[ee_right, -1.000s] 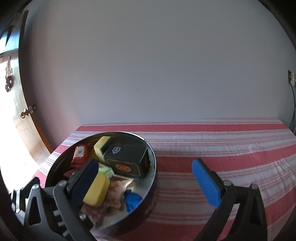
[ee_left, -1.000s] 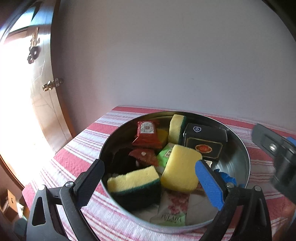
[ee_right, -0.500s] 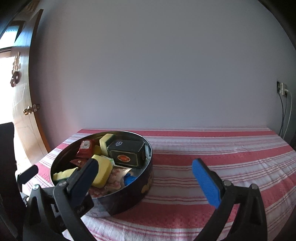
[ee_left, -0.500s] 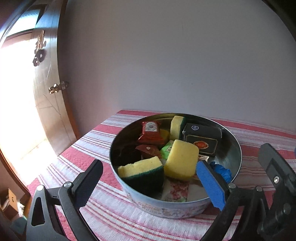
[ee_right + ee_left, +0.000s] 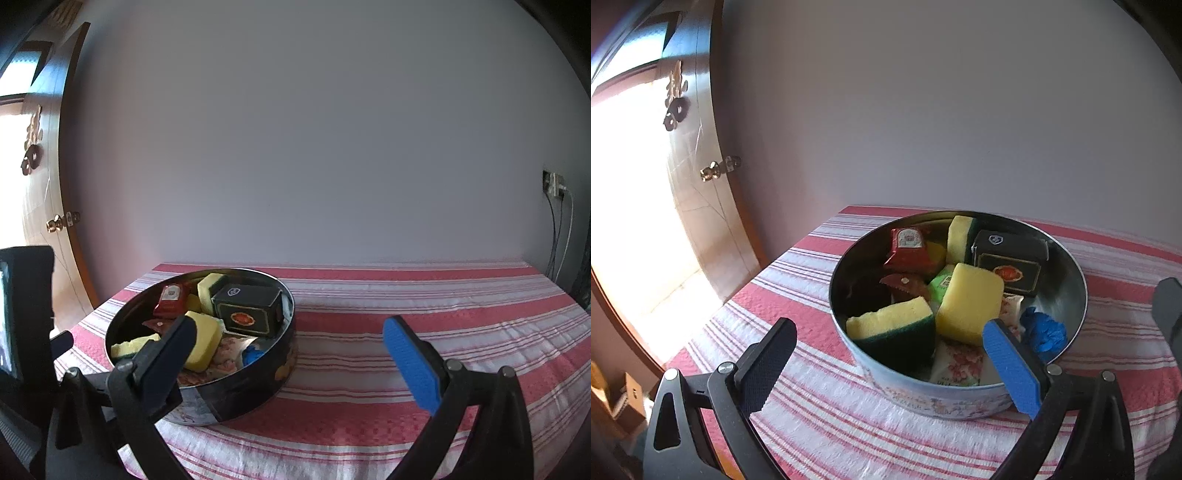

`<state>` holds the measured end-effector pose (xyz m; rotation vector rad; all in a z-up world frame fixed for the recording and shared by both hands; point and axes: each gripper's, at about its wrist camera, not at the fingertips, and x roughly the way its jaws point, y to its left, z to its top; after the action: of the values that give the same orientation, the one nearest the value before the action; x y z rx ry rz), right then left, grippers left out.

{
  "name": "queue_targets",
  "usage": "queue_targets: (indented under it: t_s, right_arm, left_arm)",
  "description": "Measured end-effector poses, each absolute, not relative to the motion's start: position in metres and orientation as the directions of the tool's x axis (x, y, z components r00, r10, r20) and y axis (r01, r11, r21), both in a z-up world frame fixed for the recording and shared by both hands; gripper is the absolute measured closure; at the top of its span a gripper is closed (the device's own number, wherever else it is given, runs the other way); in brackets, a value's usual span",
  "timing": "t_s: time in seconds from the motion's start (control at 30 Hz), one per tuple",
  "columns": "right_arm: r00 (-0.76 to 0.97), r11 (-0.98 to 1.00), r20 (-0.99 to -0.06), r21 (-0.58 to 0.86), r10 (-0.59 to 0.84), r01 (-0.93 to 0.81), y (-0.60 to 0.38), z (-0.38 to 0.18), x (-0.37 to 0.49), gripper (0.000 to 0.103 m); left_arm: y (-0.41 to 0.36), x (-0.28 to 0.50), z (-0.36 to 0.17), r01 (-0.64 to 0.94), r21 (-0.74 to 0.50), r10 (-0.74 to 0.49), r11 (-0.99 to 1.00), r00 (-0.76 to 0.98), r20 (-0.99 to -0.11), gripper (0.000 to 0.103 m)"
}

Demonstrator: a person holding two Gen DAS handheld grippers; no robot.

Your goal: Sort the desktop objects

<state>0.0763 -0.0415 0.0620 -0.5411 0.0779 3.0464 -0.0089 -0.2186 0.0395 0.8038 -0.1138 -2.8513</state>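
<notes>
The yellow sponges (image 5: 967, 302) are covering most of the floral packet (image 5: 955, 363) in the tin (image 5: 923, 397); the box (image 5: 1010, 266) label is staying too small to read.

Wooden door (image 5: 701, 206) with brass knob (image 5: 711, 170) at left; wall socket (image 5: 553, 183) with dangling cables (image 5: 557, 236) at right.

**Both hand-held grippers wide open, holding nothing**

Left black-framed hand-held gripper (image 5: 886, 354), one black finger pad and one blue, spread wide and empty, angled forward and down. Right black-framed hand-held gripper (image 5: 291, 350), same black and blue pads, likewise spread and empty, held level beside it.
</notes>
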Motion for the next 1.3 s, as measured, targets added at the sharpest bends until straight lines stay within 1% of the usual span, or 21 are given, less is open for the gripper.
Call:
queue_targets:
  t_s: [0.13, 0.33, 0.43, 0.53, 0.77, 0.97, 1.1, 1.3]
  right_arm:
    - [-0.937, -0.997, -0.347, 0.058, 0.032, -0.056, -0.038, 0.062, 0.08, 0.0]
    - [-0.938, -0.995, -0.348, 0.095, 0.007, -0.042, -0.037, 0.063, 0.081, 0.0]
    - [-0.941, -0.995, -0.339, 0.088, 0.01, -0.042, -0.041, 0.066, 0.084, 0.0]
    - [-0.943, -0.996, -0.333, 0.079, 0.014, -0.043, -0.046, 0.068, 0.085, 0.0]
    - [-0.948, -0.997, -0.319, 0.072, 0.01, -0.035, -0.052, 0.071, 0.086, 0.0]
    - [-0.944, -0.998, -0.328, 0.058, 0.016, -0.037, -0.056, 0.069, 0.078, 0.0]
    - [-0.942, -0.997, -0.335, 0.066, 0.018, -0.042, -0.053, 0.067, 0.076, 0.0]
    - [-0.94, -0.996, -0.34, 0.074, 0.019, -0.047, -0.047, 0.065, 0.073, 0.0]
  left_arm:
    - [-0.221, -0.001, 0.042, 0.137, 0.111, -0.174, -0.984, -0.849, -0.498, 0.0]
    - [-0.228, 0.011, 0.049, 0.078, 0.038, -0.087, -0.996, -0.876, -0.475, 0.001]
    - [-0.232, 0.015, 0.053, 0.051, -0.01, -0.041, -0.999, -0.885, -0.463, 0.0]
    - [-0.236, 0.015, 0.055, 0.067, -0.019, -0.051, -0.998, -0.886, -0.461, 0.001]
    - [-0.243, 0.012, 0.053, 0.117, 0.009, -0.109, -0.993, -0.882, -0.458, 0.001]
    - [-0.238, 0.009, 0.051, 0.148, 0.092, -0.173, -0.985, -0.888, -0.427, 0.001]
    - [-0.232, 0.004, 0.049, 0.132, 0.123, -0.174, -0.984, -0.881, -0.44, 0.0]
    - [-0.229, -0.002, 0.047, 0.113, 0.107, -0.15, -0.988, -0.868, -0.474, 0.0]
